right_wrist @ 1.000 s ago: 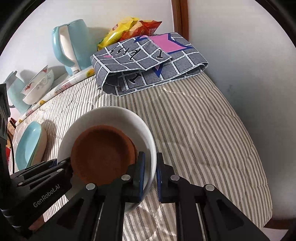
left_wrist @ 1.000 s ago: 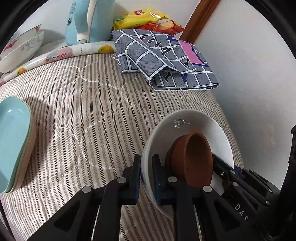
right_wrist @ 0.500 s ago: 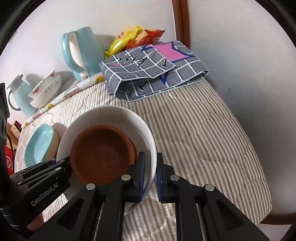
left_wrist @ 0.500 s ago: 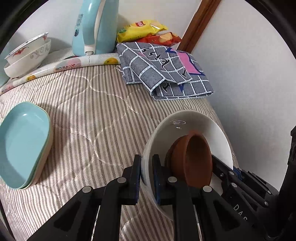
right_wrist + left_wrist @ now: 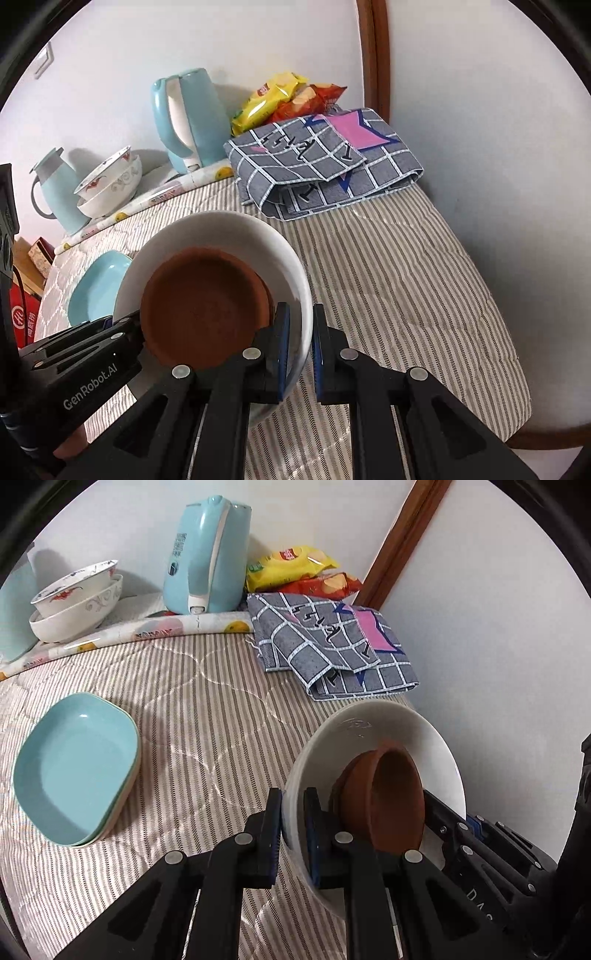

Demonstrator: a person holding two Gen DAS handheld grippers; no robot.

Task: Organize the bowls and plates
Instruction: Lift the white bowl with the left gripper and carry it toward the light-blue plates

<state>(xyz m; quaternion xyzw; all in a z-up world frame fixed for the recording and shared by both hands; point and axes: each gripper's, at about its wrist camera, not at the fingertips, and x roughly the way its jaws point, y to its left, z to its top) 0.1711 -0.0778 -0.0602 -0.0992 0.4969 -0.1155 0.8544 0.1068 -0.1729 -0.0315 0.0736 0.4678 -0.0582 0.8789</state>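
A white bowl (image 5: 373, 731) (image 5: 221, 232) hangs above the striped table cover, with a brown clay dish (image 5: 395, 794) (image 5: 199, 306) lying inside it. My left gripper (image 5: 293, 834) is shut on the bowl's left rim. On the opposite rim my right gripper (image 5: 301, 350) is shut too. Each gripper shows in the other's view at the bowl's far side. Stacked light-blue plates (image 5: 74, 764) (image 5: 98, 284) lie on the cover to the left. Two patterned white bowls (image 5: 77, 602) (image 5: 110, 184) are stacked at the back left.
A blue kettle (image 5: 207, 557) (image 5: 188, 118), snack bags (image 5: 295, 572) and a folded grey checked cloth (image 5: 332, 650) (image 5: 325, 162) sit along the back wall. A blue jug (image 5: 59, 188) stands far left. The table's edge (image 5: 517, 406) runs along the right, close to the wall.
Both grippers have risen with the white bowl and the brown dish held between them. The table looks farther away, and the blue plates and back bowls have come fully into view.
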